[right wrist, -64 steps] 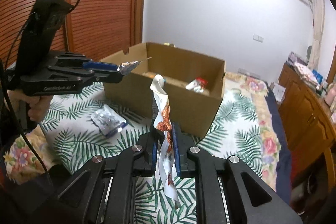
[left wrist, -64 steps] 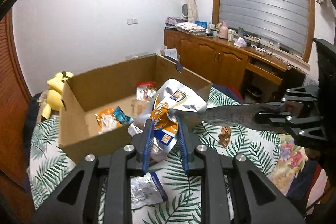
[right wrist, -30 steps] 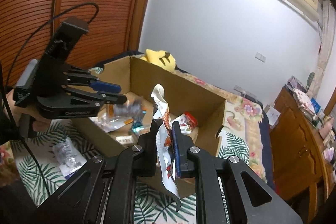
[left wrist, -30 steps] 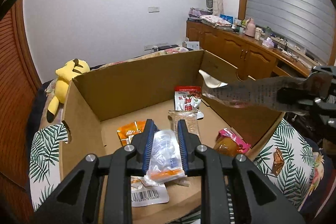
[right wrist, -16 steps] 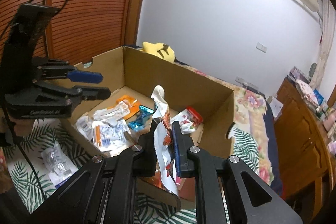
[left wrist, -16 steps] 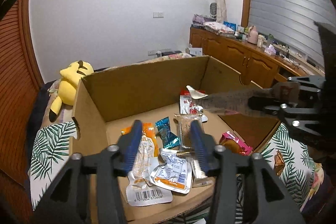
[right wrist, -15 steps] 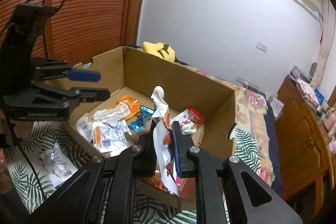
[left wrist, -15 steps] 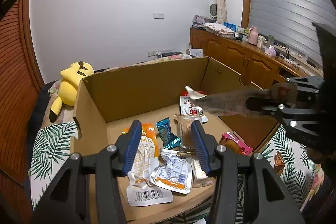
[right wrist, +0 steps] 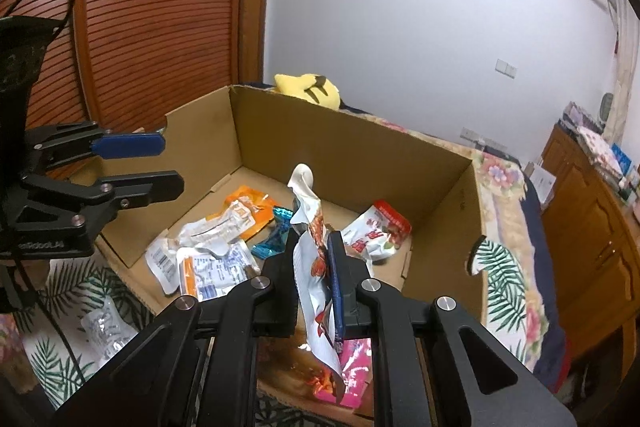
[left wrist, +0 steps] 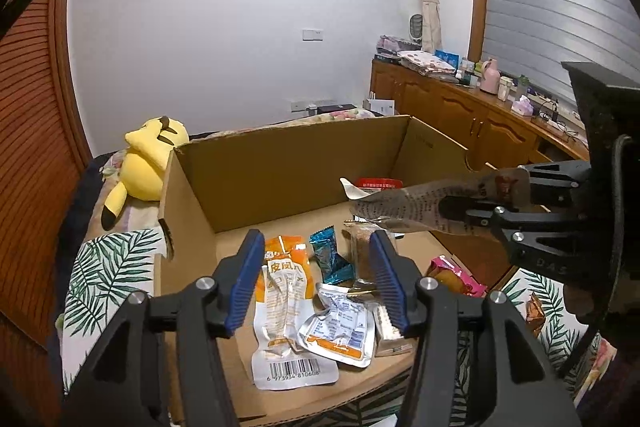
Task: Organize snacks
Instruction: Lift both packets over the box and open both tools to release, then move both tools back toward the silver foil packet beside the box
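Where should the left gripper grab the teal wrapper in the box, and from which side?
Judging by its pose, take the teal wrapper across its narrow middle, coming straight down from above with the open left gripper. It lies flat on the floor of the cardboard box, with the orange pouch and the brown bar close on either side, so a side approach looks blocked.

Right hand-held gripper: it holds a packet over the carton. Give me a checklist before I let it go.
1. Right hand-held gripper shut on the white and red foil snack packet: ok.
2. Packet over the open brown cardboard box: ok.
3. Left hand-held gripper open and empty: ok.
4. Left hand-held gripper apart from the packet: ok.
5. Bare box floor under the packet: cannot tell; a pink wrapper lies below.
6. Clear plastic packet on the palm-leaf bedspread boxed: not ok.
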